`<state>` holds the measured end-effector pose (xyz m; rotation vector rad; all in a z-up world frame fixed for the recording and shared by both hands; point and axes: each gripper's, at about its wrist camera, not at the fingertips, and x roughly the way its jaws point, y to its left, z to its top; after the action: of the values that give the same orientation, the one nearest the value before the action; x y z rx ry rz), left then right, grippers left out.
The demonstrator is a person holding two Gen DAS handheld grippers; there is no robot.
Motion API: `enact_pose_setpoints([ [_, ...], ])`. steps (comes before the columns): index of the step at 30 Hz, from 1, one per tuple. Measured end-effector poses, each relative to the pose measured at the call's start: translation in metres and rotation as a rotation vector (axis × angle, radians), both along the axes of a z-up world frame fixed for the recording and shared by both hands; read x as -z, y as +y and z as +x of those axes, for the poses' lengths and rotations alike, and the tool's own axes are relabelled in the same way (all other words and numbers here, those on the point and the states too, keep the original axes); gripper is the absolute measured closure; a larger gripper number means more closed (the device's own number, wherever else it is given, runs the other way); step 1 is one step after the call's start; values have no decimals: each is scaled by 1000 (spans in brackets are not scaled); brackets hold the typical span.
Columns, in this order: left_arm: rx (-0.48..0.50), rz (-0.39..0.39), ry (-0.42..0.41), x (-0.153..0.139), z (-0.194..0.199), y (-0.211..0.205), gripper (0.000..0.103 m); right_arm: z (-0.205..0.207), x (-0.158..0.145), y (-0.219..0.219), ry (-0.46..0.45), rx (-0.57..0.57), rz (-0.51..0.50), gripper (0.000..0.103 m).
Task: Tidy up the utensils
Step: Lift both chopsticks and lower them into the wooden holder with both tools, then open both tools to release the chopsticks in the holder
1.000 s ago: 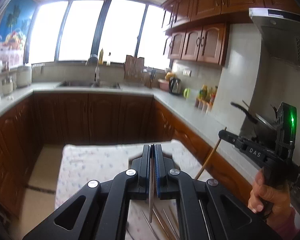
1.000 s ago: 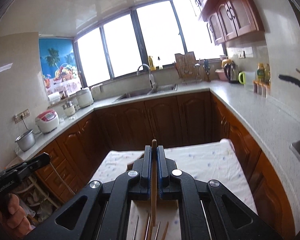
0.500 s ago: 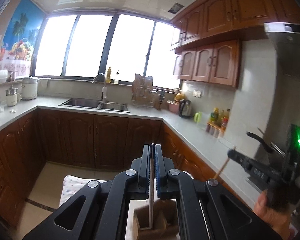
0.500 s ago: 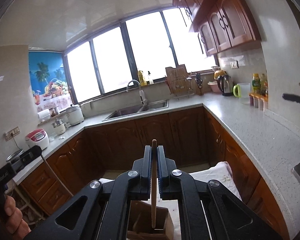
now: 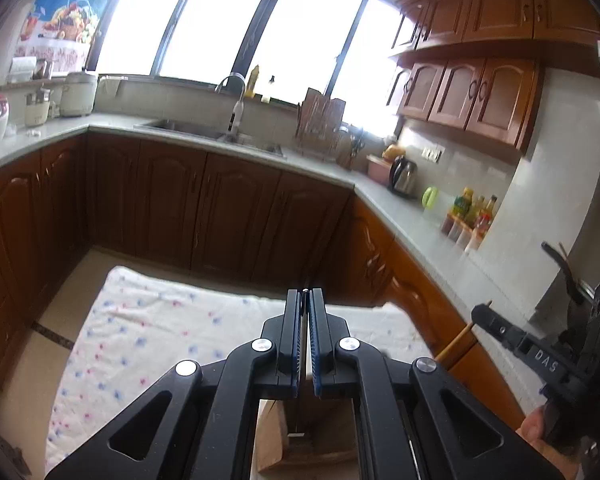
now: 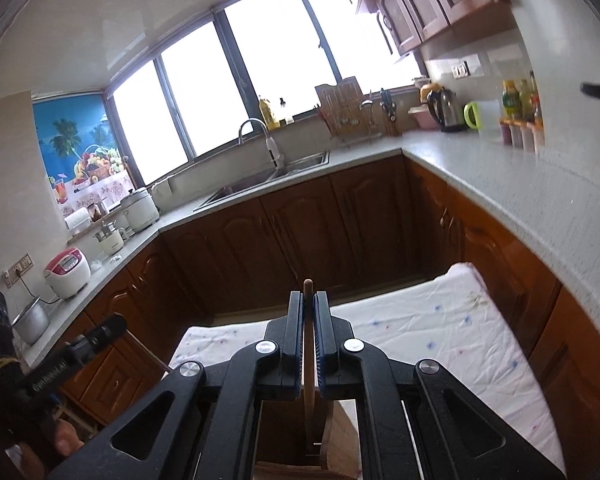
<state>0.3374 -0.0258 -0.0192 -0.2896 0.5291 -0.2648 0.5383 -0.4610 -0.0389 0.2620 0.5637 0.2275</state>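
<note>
I see left gripper (image 5: 304, 312) pinching a metal chopstick (image 5: 302, 360), right gripper (image 6: 308, 316) pinching a wooden chopstick (image 6: 309, 364); both tips hang inside the wooden box (image 6: 340, 436) on the cloth (image 6: 452, 332).

The right gripper (image 6: 308, 336) is clamped on a brown wooden chopstick (image 6: 309, 376) that stands nearly upright between its blue-lined pads. The stick's lower end reaches down into a wooden holder box (image 6: 340, 440) right below the gripper. The box sits on a table under a white cloth with small blue and pink dots (image 6: 452, 328). At the near left, the left gripper (image 6: 74, 354) juts in, held by a hand (image 6: 66, 444). Beyond the table run brown cabinets, a grey counter, a sink (image 6: 268, 178) with a tap, and bright windows.
</note>
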Motion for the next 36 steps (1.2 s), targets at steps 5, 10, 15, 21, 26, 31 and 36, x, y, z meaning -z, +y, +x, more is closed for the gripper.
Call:
enact_pose_setpoints([
  [5, -17, 19, 3, 2, 11, 8, 100, 0, 7, -2, 4, 10, -7, 98],
  [10, -5, 25, 22, -9, 3, 15, 100, 4, 6, -6, 21, 11, -1, 98],
  [15, 0, 45, 54, -4, 8, 12, 99, 7, 8, -9, 42, 2, -1, 97],
  [21, 5, 68, 74, -6, 11, 9, 95, 8, 12, -9, 72, -9, -2, 93],
  [26, -27, 76, 58, -12, -3, 12, 33, 1, 11, -13, 75, -16, 18, 66],
  [31, -18, 95, 44, -16, -28, 15, 22, -16, 5, -18, 49, -25, 31, 54],
  [36, -10, 90, 48, -16, -63, 23, 15, -42, 4, -23, 27, -48, 35, 35],
])
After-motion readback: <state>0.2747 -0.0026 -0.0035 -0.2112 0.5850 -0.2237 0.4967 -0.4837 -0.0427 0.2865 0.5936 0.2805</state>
